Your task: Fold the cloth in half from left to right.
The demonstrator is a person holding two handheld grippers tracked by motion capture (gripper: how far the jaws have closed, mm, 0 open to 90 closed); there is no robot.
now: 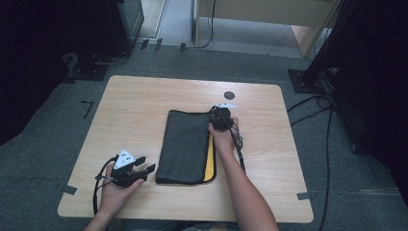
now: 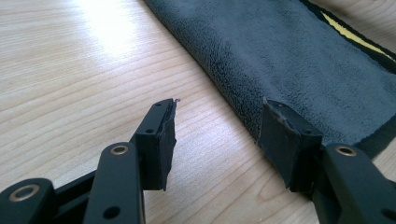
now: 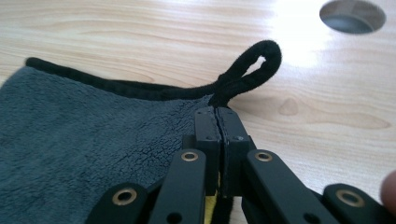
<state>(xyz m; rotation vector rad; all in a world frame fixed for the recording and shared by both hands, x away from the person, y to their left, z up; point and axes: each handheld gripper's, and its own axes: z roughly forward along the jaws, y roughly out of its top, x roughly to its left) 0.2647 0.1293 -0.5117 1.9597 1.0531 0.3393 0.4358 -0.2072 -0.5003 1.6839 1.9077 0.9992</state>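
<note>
Dead centre of the high view, a folded grey towel with a yellow layer peeking out along its right edge lies flat on the wooden counter. Right gripper sits at the towel's upper right corner, jaws pinched tight on the cloth just below its black hanging loop. Left gripper, lower left of the towel, has jaws roughly half apart with nothing between them, just beside the towel's edge.

The towel lies mid-table, with the left gripper just left of its near corner and the right gripper on its far right corner.
</note>
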